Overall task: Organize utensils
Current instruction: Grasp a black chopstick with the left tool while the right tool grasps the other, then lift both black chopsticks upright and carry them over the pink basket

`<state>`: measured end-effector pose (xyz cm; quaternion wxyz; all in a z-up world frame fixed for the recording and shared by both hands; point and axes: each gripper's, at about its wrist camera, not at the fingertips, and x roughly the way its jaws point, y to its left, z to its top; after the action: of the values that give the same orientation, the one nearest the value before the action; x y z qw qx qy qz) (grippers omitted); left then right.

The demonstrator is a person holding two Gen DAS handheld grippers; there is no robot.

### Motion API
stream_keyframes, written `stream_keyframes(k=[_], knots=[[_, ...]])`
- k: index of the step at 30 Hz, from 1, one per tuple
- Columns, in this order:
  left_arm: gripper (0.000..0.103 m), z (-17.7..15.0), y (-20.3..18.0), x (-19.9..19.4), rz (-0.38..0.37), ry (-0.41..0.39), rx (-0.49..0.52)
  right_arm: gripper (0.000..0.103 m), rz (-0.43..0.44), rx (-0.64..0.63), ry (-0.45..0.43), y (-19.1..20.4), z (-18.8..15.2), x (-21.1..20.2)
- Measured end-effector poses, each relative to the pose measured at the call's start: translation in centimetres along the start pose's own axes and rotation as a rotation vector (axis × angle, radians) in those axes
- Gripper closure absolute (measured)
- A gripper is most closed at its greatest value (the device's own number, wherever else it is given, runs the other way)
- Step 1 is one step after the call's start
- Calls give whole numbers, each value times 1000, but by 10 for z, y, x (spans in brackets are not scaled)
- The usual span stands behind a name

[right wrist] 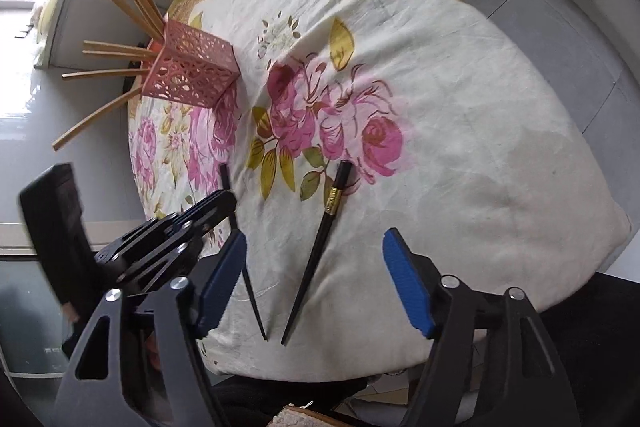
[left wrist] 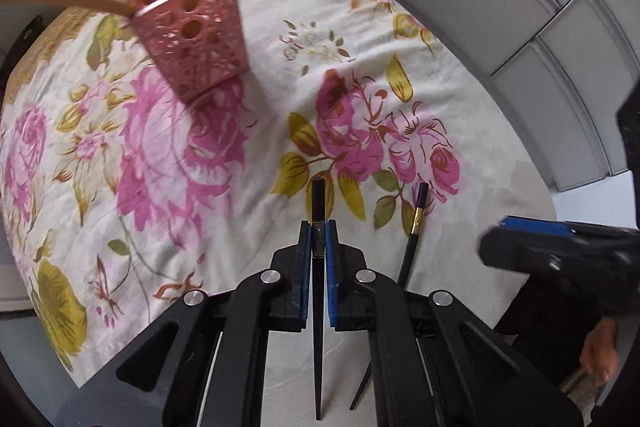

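Left gripper (left wrist: 319, 233): blue pads pressed together on a black chopstick (left wrist: 318, 307), clamped at its gold band; thick end sticks out past the fingertips, thin end runs back toward the camera.
Right gripper (right wrist: 314, 283): fingers wide apart, nothing between the pads, hovering over the near edge of the cloth.
Second black chopstick (right wrist: 316, 251): lies flat on the cloth just beside the held one, gold band near its thick end, thin tip pointing at the near edge. In the right wrist view the two thin tips are close together, thick ends spread apart.
Pink holder (right wrist: 192, 71): perforated square cup, stands on the far left part of the cloth, well apart from the black chopsticks.
Wooden chopsticks (right wrist: 120, 55): a bunch in the holder, fanned out over its rim; ends cut off by the frame in the left wrist view.
Cloth (right wrist: 460, 107): cream with pink roses and olive leaves, gold border at the far edge, covers the surface.
Writing: no readable text; gold band has a pattern, too small to make out.
Hidden: held chopstick's band mostly covered by the pads; its middle is blocked by the left gripper in the right wrist view.
Blur: holder smeared in the left wrist view.
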<state>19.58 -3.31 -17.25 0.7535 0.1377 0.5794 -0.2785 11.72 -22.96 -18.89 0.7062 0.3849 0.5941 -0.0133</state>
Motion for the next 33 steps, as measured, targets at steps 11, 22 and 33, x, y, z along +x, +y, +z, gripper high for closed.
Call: stream_keyframes(k=[11, 22, 33], knots=[[97, -18, 13, -55, 8, -154, -32, 53, -284, 29, 84, 37, 19, 64], [97, -37, 24, -77, 21, -267, -67, 95, -334, -53, -86, 56, 18, 70], [97, -61, -7, -139, 91, -636, -141, 96, -79, -398, -495, 78, -55, -22]])
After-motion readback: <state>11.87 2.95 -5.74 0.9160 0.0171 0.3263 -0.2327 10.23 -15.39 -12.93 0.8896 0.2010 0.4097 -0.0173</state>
